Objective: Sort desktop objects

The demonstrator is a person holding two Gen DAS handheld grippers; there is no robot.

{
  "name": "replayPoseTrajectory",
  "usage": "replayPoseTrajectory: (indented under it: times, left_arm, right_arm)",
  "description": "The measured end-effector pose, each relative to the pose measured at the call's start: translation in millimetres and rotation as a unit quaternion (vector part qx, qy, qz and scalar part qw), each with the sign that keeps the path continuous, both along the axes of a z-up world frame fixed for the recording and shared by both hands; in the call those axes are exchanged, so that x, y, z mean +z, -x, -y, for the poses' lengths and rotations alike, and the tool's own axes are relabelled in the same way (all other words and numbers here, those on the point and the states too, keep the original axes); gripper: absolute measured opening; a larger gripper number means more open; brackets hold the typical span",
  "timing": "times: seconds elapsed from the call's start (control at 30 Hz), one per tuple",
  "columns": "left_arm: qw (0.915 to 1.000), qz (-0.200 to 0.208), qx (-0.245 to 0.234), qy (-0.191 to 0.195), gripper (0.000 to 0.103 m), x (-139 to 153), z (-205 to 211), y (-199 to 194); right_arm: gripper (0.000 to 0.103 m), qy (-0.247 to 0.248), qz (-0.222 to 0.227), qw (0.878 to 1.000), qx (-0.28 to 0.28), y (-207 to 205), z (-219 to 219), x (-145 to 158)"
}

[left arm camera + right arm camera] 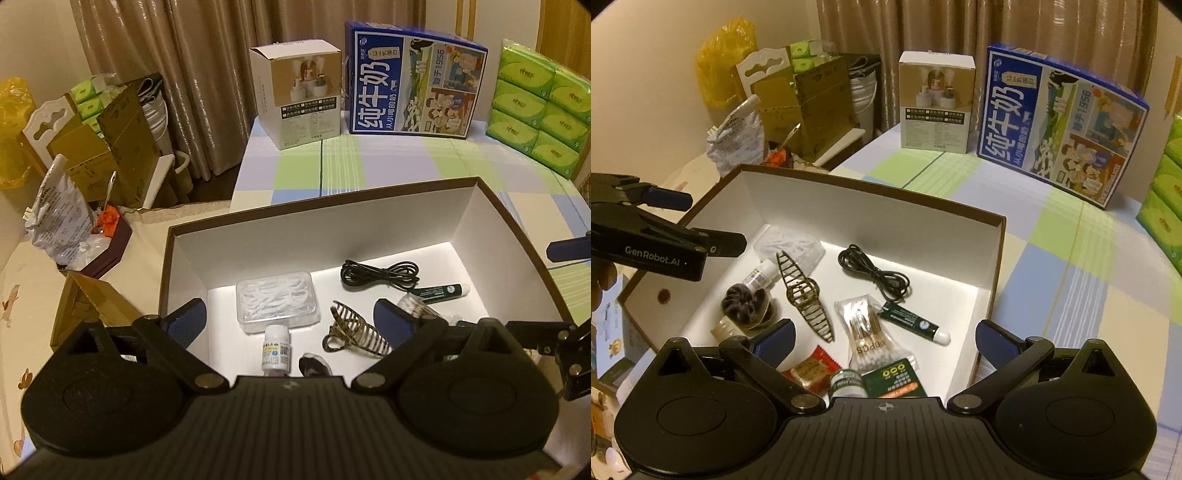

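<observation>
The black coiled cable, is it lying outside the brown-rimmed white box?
No, the black coiled cable lies on the white floor inside the brown-rimmed white box, beyond the dark green tube.

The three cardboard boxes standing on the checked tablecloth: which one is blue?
The milk carton box, right of the small beige product box; the brown-rimmed sorting box in front is white inside.

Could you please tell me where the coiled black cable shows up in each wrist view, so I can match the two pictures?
Left wrist view: the cable lies on the box floor, right of centre, towards the far wall, behind the hair claw.
Right wrist view: the cable lies mid-frame on the box floor, right of the hair claw.
Shared landmark: the green tube lies just nearer the camera than the cable.
</observation>
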State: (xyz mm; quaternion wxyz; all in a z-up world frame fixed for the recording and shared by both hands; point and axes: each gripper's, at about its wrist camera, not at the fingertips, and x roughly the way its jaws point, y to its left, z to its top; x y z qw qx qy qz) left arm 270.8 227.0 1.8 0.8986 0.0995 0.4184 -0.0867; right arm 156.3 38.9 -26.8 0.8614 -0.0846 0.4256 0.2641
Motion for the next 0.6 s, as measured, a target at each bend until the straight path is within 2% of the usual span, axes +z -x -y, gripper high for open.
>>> replayPoseTrajectory:
  times: [0.2,0.6]
  left_arm:
    - [0.9999,0.014,0.008,-0.001,0.101,9.0,1.0,24.0]
    - [0.9997,0.016,0.015,0.011,0.101,22.4,5.1,69.6]
  right_arm:
    - [0.101,-0.004,0.008,1.0,0.001,16.6,4.5,7.4]
    - [0.101,-0.006,0.014,1.0,0.005,49.1,13.3,12.7]
